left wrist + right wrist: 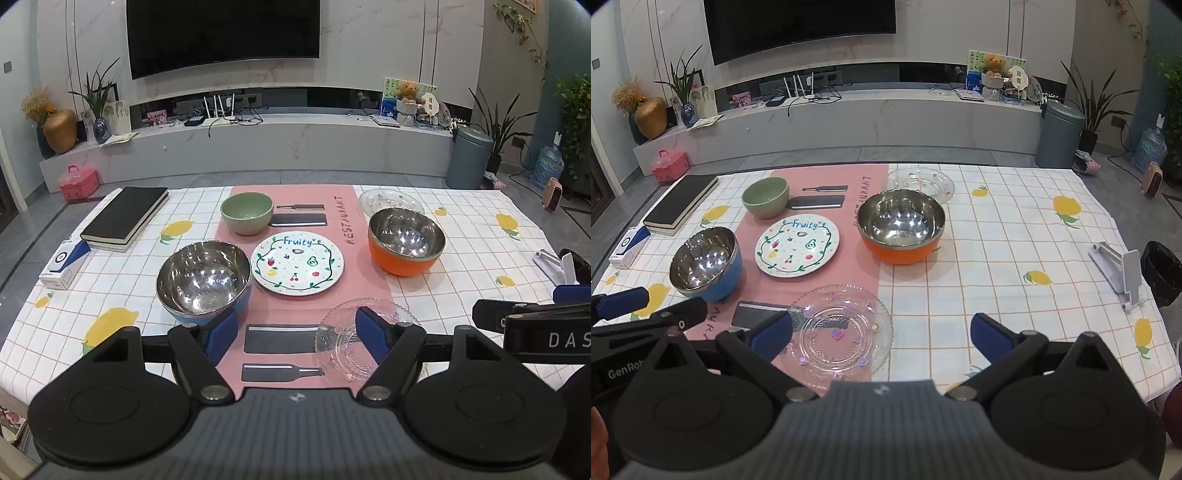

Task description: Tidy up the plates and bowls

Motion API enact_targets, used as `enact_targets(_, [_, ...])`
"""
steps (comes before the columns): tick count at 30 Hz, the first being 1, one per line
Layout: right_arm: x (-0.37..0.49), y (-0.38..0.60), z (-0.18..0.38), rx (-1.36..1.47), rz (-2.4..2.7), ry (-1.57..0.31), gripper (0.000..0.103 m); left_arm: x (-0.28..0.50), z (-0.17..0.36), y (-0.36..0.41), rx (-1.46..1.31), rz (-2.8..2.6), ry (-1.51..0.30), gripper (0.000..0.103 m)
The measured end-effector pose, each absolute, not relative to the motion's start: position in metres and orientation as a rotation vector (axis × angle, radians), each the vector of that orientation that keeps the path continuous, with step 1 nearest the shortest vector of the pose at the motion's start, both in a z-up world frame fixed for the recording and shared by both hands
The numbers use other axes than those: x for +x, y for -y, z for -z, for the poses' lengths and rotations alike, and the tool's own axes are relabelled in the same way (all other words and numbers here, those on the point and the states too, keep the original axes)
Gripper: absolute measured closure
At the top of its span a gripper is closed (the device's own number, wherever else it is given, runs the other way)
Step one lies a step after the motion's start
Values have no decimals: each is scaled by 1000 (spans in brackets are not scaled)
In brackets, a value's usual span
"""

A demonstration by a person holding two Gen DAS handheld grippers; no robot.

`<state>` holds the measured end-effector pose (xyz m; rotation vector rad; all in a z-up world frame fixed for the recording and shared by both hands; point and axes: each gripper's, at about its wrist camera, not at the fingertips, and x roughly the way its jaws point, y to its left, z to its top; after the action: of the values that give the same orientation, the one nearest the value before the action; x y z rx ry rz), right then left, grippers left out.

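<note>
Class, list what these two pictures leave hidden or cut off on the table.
1. Near clear plate, left wrist view: its near right rim hides behind the left hand-held gripper.
2. Far clear plate, right wrist view: its near edge hides behind the orange bowl.
3. Black bin, right wrist view: cut off by the edge.

Black book point(125, 214) beside blue-white box point(64, 264); phone stand point(1117, 271) right.

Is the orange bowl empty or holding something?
Empty. The orange bowl stands upright on the tablecloth, and both wrist views show only bare, shiny steel inside, with nothing stacked in it.
</note>
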<state>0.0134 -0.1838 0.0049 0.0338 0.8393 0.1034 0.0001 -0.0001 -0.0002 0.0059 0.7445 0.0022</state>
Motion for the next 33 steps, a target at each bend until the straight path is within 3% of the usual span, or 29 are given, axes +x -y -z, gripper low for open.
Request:
enact_targets(5, [13,184,-5,33,-103,-831,3,4,4,-5,-17,21,-767,24])
enact_targets(33, [10,182,-5,28,-113,-839,3,-1,2,0,-17,9,-753,24])
